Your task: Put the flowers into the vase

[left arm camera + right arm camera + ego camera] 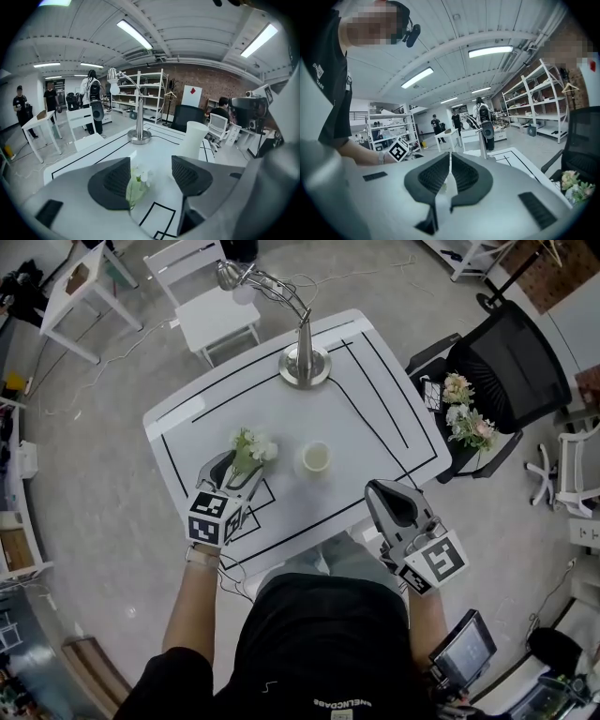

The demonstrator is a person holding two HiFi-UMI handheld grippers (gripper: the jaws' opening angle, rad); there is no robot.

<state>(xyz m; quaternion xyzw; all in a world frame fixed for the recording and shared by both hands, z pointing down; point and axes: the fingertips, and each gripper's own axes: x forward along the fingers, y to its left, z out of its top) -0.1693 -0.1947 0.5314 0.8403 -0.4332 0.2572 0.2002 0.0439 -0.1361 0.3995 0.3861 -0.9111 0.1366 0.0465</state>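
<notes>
A small bunch of white and green flowers (251, 448) lies on the white table (375, 418), left of a white vase (317, 457). My left gripper (238, 465) is open around the bunch. In the left gripper view the flowers (137, 183) lie between the spread pads, close to the left pad (117, 180), with neither pad pressing on them. The vase (194, 139) stands upright ahead and to the right. My right gripper (382, 489) hovers at the table's front right edge; in its own view the right gripper (450, 157) is shut with nothing in it.
A silver desk lamp (302, 360) stands at the table's back. A black office chair (511, 371) to the right holds more flowers (467, 414). White chairs and tables stand on the floor behind. People stand far off in the left gripper view.
</notes>
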